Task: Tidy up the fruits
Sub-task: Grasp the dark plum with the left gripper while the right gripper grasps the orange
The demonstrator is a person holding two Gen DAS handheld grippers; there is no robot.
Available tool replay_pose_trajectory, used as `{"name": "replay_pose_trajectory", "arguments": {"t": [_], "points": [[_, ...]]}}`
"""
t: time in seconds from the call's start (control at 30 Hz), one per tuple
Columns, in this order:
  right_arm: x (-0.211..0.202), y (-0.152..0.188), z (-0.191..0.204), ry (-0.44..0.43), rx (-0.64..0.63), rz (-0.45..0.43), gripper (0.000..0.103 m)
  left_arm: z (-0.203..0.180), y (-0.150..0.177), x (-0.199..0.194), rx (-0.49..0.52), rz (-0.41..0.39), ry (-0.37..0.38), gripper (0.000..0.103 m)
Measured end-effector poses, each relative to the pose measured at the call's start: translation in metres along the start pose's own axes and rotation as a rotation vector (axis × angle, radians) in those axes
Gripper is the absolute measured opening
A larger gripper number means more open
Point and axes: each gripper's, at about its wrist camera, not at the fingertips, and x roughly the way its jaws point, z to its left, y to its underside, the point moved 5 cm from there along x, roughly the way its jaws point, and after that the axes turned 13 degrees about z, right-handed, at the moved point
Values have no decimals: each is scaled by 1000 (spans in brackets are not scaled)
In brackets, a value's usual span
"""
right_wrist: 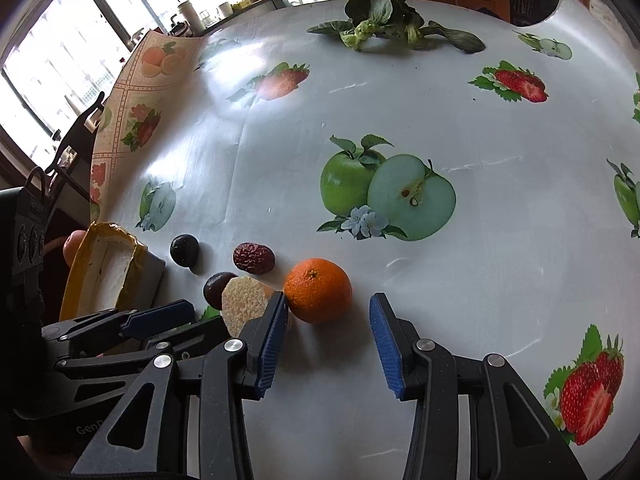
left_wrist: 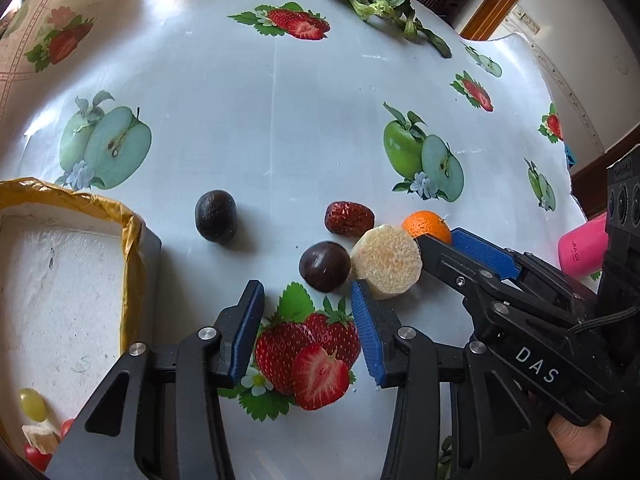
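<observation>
On the fruit-print tablecloth lie an orange (right_wrist: 318,290), a pale cut slice (left_wrist: 386,260), a round dark fruit (left_wrist: 324,266), a wrinkled red date (left_wrist: 349,219) and an oval dark fruit (left_wrist: 215,216). My left gripper (left_wrist: 306,296) is open, its tips just short of the round dark fruit, the right one beside the slice. My right gripper (right_wrist: 328,308) is open too. The orange sits at its tips, close to the left pad and apart from the right pad. A white foam tray (left_wrist: 60,280) edged in yellow tape holds a green grape (left_wrist: 32,404) and small red fruits.
A leafy green vegetable (right_wrist: 380,12) lies at the table's far side. A pink container (left_wrist: 580,248) stands at the right edge behind my right gripper. The tray (right_wrist: 104,272) is at the left, near the table's edge. A hand (left_wrist: 572,436) holds the right gripper.
</observation>
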Motion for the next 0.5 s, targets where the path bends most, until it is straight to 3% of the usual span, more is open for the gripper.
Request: {"name": "replay_pose_trajectory", "arguments": {"t": [0.03, 0.13, 0.33, 0.5], "points": [[1, -4, 1, -8, -6, -7, 45, 2, -3, 0, -2, -7, -2, 42], [6, -13, 1, -68, -6, -11, 36, 4, -11, 0, 7, -14, 8, 42], [-12, -5, -11, -74, 30, -48, 35, -5, -19, 3, 50, -37, 14, 41], [-27, 12, -21, -89, 84, -61, 35, -19, -22, 6, 90, -27, 38, 24]]}}
